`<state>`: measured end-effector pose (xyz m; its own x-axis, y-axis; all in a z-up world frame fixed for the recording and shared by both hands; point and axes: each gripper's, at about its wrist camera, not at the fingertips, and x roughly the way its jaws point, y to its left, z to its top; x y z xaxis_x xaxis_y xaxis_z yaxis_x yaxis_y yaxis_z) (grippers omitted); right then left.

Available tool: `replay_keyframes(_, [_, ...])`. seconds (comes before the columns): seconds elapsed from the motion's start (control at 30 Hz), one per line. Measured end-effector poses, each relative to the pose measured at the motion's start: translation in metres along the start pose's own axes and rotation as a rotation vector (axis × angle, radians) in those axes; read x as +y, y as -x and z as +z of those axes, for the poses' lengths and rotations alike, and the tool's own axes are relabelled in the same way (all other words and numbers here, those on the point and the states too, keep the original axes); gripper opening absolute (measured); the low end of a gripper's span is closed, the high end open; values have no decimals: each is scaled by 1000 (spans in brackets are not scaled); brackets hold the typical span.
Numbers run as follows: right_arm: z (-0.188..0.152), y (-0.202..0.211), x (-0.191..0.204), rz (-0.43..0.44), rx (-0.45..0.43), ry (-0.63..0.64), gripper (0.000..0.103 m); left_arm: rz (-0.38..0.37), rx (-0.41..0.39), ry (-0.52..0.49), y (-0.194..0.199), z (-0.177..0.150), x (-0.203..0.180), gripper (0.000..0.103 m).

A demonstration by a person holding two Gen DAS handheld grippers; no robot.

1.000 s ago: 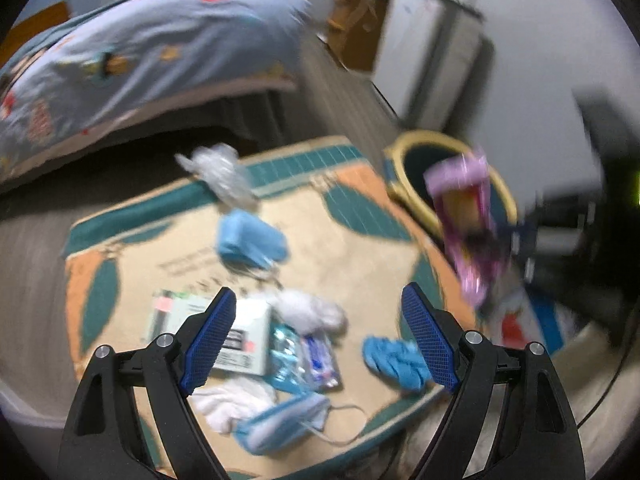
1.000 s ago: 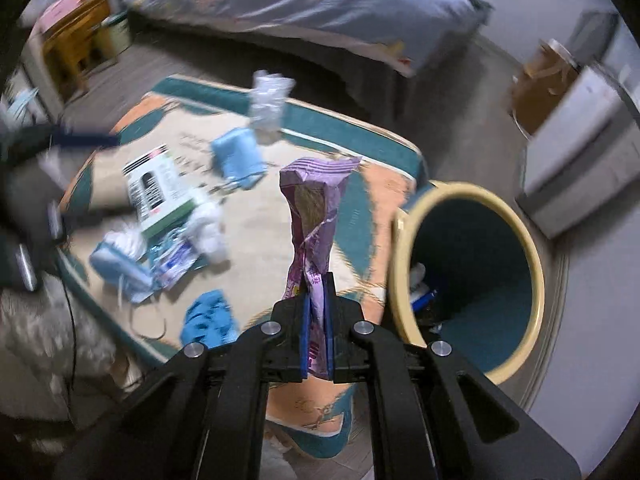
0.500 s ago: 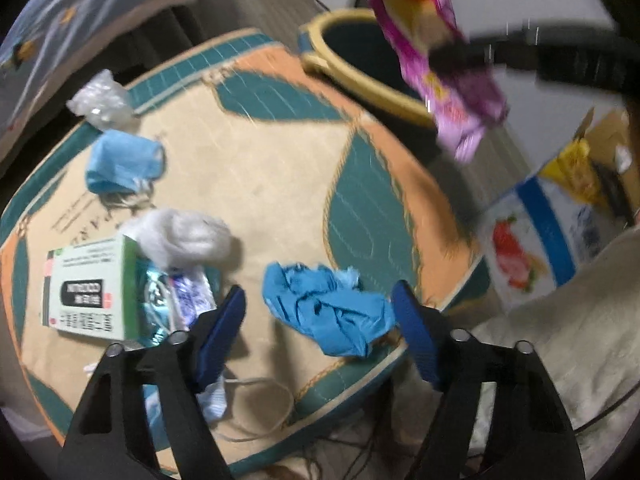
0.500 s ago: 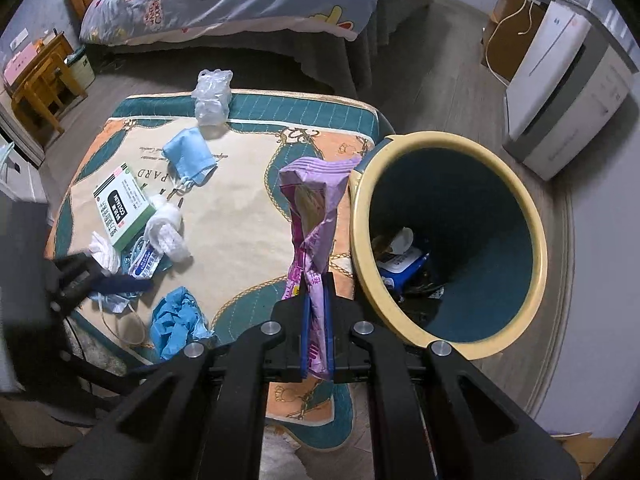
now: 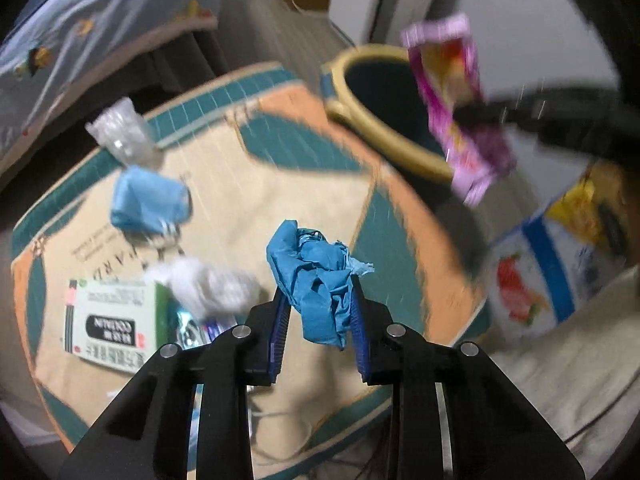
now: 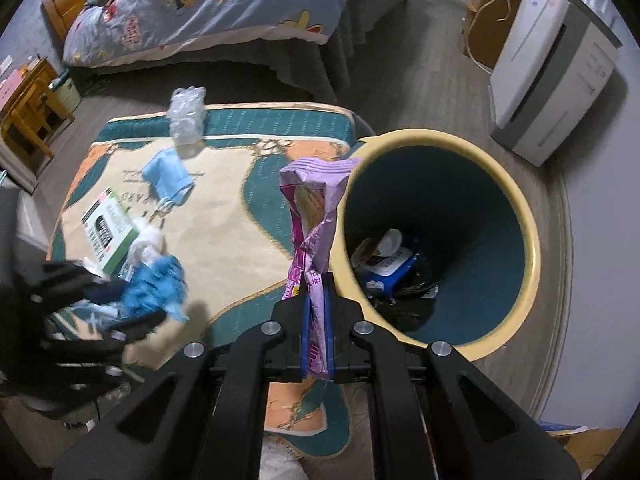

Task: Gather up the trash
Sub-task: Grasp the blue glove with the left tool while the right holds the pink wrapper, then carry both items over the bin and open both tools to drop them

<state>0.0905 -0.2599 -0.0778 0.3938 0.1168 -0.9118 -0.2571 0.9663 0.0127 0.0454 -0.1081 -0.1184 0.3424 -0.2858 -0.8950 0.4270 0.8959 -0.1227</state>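
A crumpled blue glove (image 5: 320, 276) is caught between the blue pads of the left gripper (image 5: 318, 320), whose jaws are closing on it; the pads are seen pressed against both sides of the wad, and most of it stands up above the fingertips. Beyond and to the left of this gripper, on the patterned rug (image 5: 248, 184), a white tissue wad (image 5: 204, 284), a green and white box (image 5: 112, 324), a blue face mask (image 5: 148, 200) and a clear plastic bag (image 5: 120, 132) are spread out, the bag lying farthest away at the rug's edge.

The right gripper (image 6: 316, 320) is clamped tight on a purple snack wrapper (image 6: 314, 216), which is held upright above the closed jaws. Just to the right of this gripper a yellow-rimmed bin (image 6: 520, 216) with a dark teal inside is seen, and some trash (image 6: 388, 260) is already lying at its bottom. The wrapper is held beside the bin's near rim, not inside it. A bed (image 6: 208, 4) with a light blue cover is visible far ahead, and a white appliance (image 6: 548, 80) stands to the far right.
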Motion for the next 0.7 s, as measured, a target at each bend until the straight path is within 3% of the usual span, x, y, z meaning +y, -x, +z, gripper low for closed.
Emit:
replay_keyframes(0.3, [16,-5,-30,-41,-27,-92,5,27,-112,-27,23,33,-17,29])
replay_keyframes(0.7, [17,-11,-92,-43,-48,-281,5,11,-146,-51,14,89,-42,29])
